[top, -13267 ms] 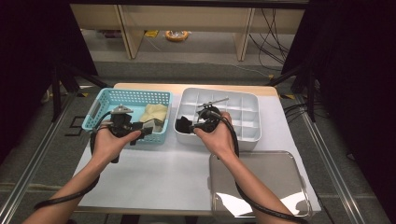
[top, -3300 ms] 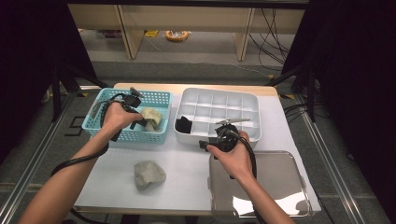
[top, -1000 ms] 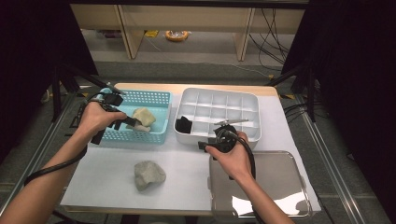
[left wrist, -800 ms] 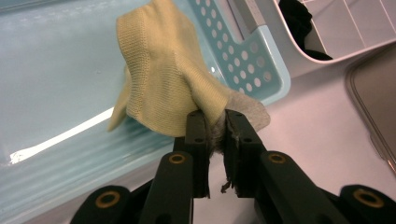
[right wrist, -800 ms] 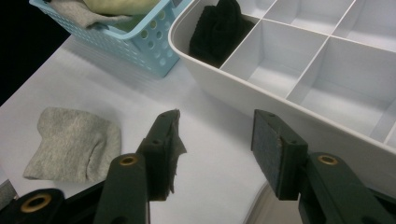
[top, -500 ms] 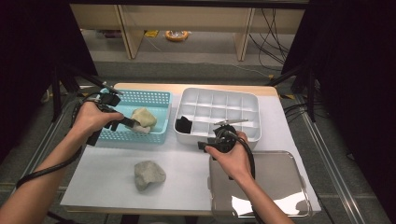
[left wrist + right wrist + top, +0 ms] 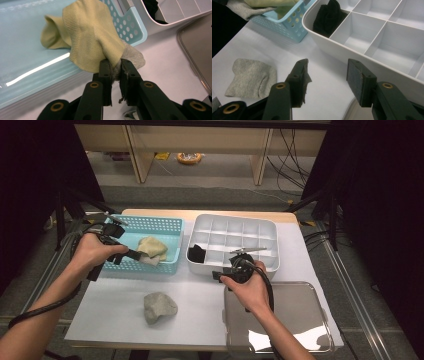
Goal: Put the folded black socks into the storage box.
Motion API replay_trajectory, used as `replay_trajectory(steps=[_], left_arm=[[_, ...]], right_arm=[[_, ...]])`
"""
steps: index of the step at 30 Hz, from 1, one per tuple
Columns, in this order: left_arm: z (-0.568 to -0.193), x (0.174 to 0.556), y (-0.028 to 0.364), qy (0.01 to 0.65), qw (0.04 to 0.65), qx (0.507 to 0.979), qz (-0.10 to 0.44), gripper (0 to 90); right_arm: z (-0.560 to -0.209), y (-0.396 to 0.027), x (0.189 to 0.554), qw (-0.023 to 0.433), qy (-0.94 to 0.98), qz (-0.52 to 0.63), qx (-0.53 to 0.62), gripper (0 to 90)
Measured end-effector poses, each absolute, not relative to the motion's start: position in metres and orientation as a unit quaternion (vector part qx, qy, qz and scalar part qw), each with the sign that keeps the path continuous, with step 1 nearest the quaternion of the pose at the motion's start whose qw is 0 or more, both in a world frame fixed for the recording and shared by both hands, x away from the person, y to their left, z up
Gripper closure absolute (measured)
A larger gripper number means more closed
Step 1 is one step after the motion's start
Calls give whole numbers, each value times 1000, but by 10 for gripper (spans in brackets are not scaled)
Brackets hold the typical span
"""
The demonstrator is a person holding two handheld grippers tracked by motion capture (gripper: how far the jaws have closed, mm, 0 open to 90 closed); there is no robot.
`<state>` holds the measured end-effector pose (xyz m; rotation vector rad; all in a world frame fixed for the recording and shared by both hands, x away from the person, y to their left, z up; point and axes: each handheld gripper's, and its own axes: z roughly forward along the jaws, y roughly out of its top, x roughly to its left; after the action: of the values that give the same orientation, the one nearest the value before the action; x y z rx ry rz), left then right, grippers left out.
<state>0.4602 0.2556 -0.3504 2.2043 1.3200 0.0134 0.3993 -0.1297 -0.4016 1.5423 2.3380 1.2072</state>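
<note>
The yellow knitted sock [image 7: 87,37], with a grey sock [image 7: 131,56] bunched against it, is pinched between the narrow jaws of the left gripper [image 7: 115,66], just over the near wall of the pale blue perforated plastic basket [image 7: 170,227]. A second ago it hung over the basket's middle; now it has come toward the rim, so it is likely being lifted out for sorting. Right of that gripper, the right gripper [image 7: 327,75] waits with jaws wide and empty beside the white divided plastic tray [image 7: 270,227], where a black sock [image 7: 196,253] fills one cell. Another grey sock [image 7: 159,306] lies on the white tabletop [image 7: 200,310], near a shiny metal tray [image 7: 300,310]. Beyond are a grey floor and wooden shelving.
</note>
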Motion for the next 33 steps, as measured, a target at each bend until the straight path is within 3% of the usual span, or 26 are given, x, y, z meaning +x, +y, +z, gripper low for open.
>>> replay_trajectory(steps=[13, 25, 33], left_arm=[[-362, 461, 263, 504, 273, 819, -6, 791], [-341, 434, 271, 480, 289, 828, -8, 793], [-348, 435, 268, 481, 282, 830, -17, 792]], right_arm=[[-402, -126, 397, 32, 761, 391, 517, 521], [-400, -130, 399, 41, 773, 386, 502, 521], [-403, -128, 401, 47, 778, 395, 486, 521]])
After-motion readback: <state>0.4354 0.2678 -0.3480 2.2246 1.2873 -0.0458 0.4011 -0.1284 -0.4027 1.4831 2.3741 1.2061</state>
